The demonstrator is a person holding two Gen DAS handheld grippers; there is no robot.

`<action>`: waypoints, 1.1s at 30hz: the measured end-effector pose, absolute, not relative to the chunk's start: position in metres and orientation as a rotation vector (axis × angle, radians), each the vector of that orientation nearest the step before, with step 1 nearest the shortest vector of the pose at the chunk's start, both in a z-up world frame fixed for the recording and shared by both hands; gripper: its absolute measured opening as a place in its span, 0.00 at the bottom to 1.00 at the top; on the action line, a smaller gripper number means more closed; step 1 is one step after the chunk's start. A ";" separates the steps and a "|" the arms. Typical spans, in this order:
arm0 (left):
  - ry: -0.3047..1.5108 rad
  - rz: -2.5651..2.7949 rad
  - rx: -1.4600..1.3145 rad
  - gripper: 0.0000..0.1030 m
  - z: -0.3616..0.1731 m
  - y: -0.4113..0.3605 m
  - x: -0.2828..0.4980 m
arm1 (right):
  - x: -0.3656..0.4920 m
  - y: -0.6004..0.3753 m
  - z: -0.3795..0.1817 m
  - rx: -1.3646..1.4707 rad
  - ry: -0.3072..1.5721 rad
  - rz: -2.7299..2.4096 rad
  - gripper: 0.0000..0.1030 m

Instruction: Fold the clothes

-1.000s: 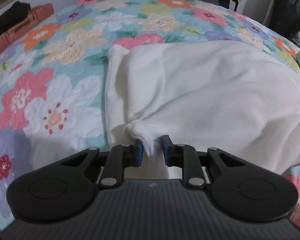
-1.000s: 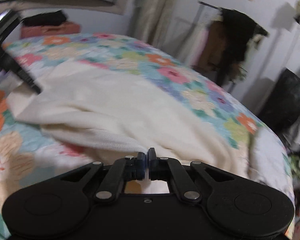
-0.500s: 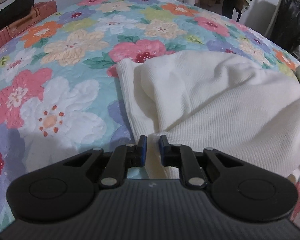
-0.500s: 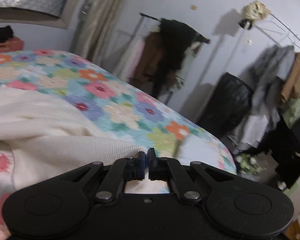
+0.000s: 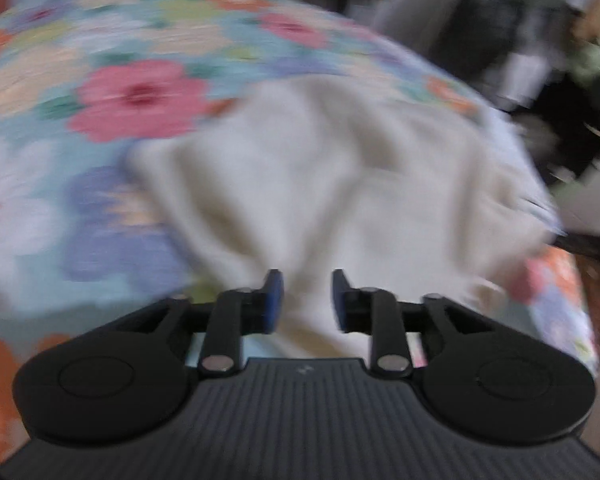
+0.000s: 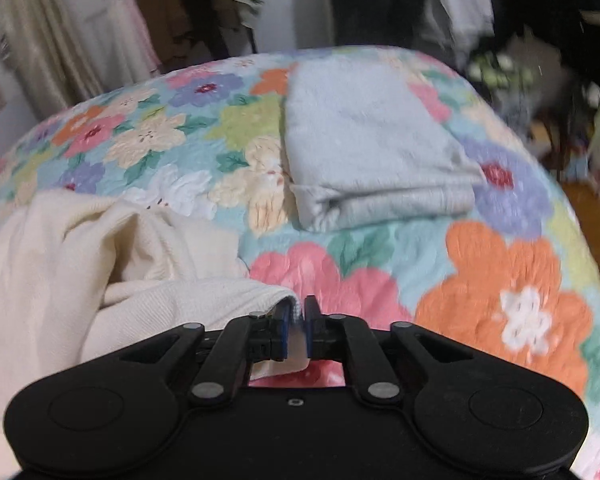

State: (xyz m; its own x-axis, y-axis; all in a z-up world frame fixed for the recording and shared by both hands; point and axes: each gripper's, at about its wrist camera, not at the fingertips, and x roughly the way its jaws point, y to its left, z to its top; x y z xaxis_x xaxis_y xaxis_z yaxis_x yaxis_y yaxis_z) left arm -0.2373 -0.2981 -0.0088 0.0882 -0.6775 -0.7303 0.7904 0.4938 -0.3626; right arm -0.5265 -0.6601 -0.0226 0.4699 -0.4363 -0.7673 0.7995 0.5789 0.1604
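Note:
A cream knitted garment (image 5: 300, 168) lies bunched on a flowered bedspread (image 5: 132, 92). The left wrist view is blurred. My left gripper (image 5: 306, 300) has its jaws apart, and a fold of the cream cloth runs between the blue pads (image 5: 274, 300). In the right wrist view the same cream garment (image 6: 80, 256) lies at the left, and my right gripper (image 6: 296, 328) is shut on its ribbed edge, low over the bedspread (image 6: 500, 280).
A folded pale blue-grey garment (image 6: 364, 148) lies on the bed ahead of the right gripper. Hanging clothes and curtains (image 6: 52, 32) stand beyond the bed's far edge. Dark clutter (image 5: 540, 52) sits beyond the bed at the right.
The left jaws have spread wider around the cream cloth and the view swung right. The right gripper, still clamped on the edge, has swung round and down toward the folded blue-grey garment.

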 end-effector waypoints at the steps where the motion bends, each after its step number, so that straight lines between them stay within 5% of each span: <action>1: 0.990 -1.146 0.180 0.52 -0.009 -0.306 -0.250 | -0.530 -0.656 -0.021 0.564 0.741 -0.801 0.13; 5: 0.970 -1.234 0.372 0.58 -0.020 -0.331 -0.290 | -0.547 -0.636 -0.017 0.630 0.739 -0.707 0.44; 14: 0.936 -1.185 0.616 0.82 -0.046 -0.352 -0.331 | -0.523 -0.617 -0.053 0.921 0.799 -0.363 0.50; 18: 0.889 -1.087 0.648 0.82 -0.057 -0.356 -0.325 | -0.490 -0.604 -0.073 0.902 0.832 -0.335 0.54; 19: 0.887 -1.071 0.627 0.80 -0.059 -0.356 -0.322 | -0.479 -0.599 -0.077 0.863 0.853 -0.338 0.57; 21: 0.879 -1.037 0.600 0.53 -0.062 -0.357 -0.317 | -0.461 -0.587 -0.080 0.731 0.889 -0.328 0.56; 22: 0.864 -1.026 0.599 0.46 -0.061 -0.357 -0.316 | -0.455 -0.579 -0.076 0.646 0.889 -0.325 0.44; 23: 0.849 -1.016 0.598 0.23 -0.060 -0.358 -0.315 | -0.449 -0.570 -0.073 0.562 0.888 -0.321 0.10; 24: 0.821 -1.001 0.594 0.11 -0.056 -0.357 -0.314 | -0.447 -0.565 -0.069 0.509 0.880 -0.312 0.06; 33: 0.621 -0.777 0.342 0.09 -0.001 -0.309 -0.271 | -0.481 -0.541 0.008 0.315 0.593 -0.439 0.04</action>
State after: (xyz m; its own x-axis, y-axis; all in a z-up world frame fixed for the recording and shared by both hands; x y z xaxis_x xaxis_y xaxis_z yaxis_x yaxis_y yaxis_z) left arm -0.2707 -0.3088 -0.0006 0.5496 -0.5446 -0.6335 0.7382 0.6717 0.0631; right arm -0.4806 -0.5414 0.0081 0.7420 -0.3049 -0.5971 0.4819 0.8618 0.1587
